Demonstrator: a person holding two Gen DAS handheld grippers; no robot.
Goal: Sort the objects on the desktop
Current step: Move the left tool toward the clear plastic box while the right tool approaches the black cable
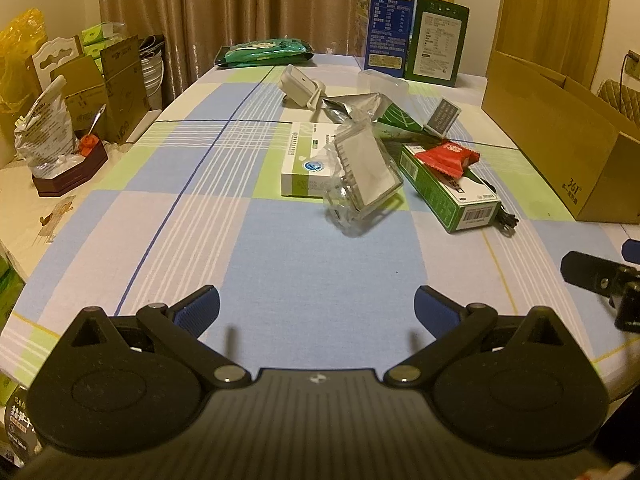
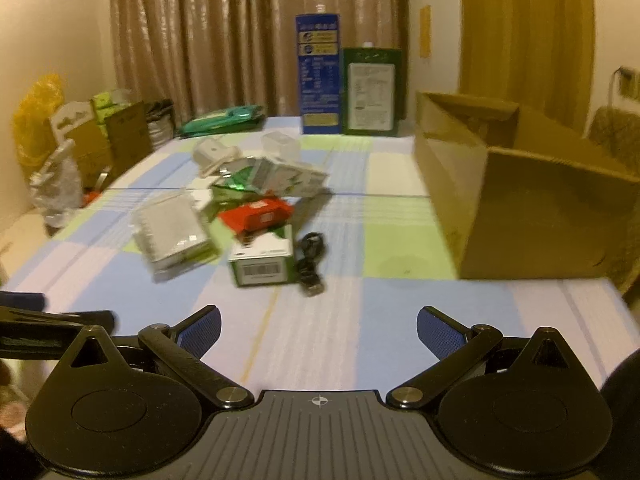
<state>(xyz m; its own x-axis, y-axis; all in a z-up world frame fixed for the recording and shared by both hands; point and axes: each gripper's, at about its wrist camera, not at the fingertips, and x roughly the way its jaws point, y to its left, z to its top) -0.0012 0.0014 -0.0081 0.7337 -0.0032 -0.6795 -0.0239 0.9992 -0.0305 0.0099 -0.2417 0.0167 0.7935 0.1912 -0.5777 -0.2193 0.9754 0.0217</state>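
Desktop objects lie in a loose heap near the middle of the blue, green and white checked tablecloth (image 1: 280, 272), and as far as I can judge the sorting has barely begun: nothing is held, and the open brown cardboard box (image 1: 560, 140) at the right side of the table, probably the place for them, shows no contents from either view. The left gripper (image 1: 318, 308) hovers over bare cloth, fingers spread wide and empty; the right gripper (image 2: 319, 330) is likewise parted and carrying nothing, well short of the heap. Counting the pile: one clear plastic blister case with a grey insert (image 1: 366, 168), resting partly on one flat white-and-green medicine carton (image 1: 306, 160); one long green carton with a barcode end (image 1: 448, 188), topped by one red snack wrapper (image 1: 448, 156); one coiled black cable (image 2: 310, 258) just beside that carton; one silver foil pouch (image 1: 352, 106); one white plastic device (image 1: 298, 86); one small grey card (image 1: 442, 116). Further back stand one tall blue carton (image 1: 390, 16) and one dark green carton (image 1: 438, 40), with one green packet (image 1: 264, 52) lying near the far edge.
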